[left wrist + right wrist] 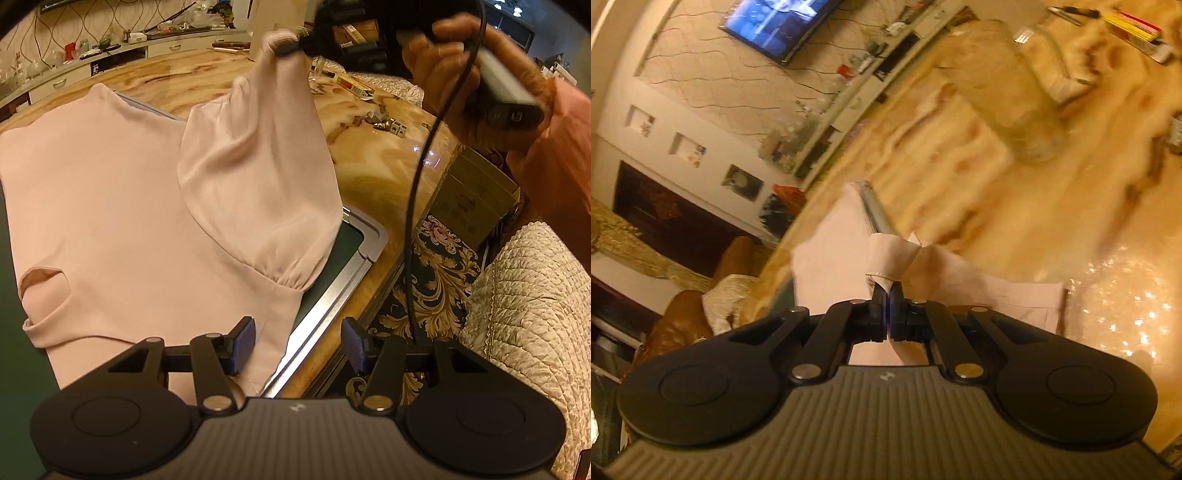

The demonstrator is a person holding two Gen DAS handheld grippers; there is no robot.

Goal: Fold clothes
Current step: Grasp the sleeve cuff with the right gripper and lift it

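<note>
Above the surface's (369,162) right edge, right gripper (286,48) jaws clamped on the pink top's (110,192) sleeve (255,155), lifted; left gripper (298,345) jaws half open, empty, over the hem.

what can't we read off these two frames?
- Left wrist: the pink top's left side and hem run past the frame edge; the lifted sleeve hides the mat beneath.
- Right wrist: motion blur smears the tabletop; the right gripper hides the fabric behind it.
</note>
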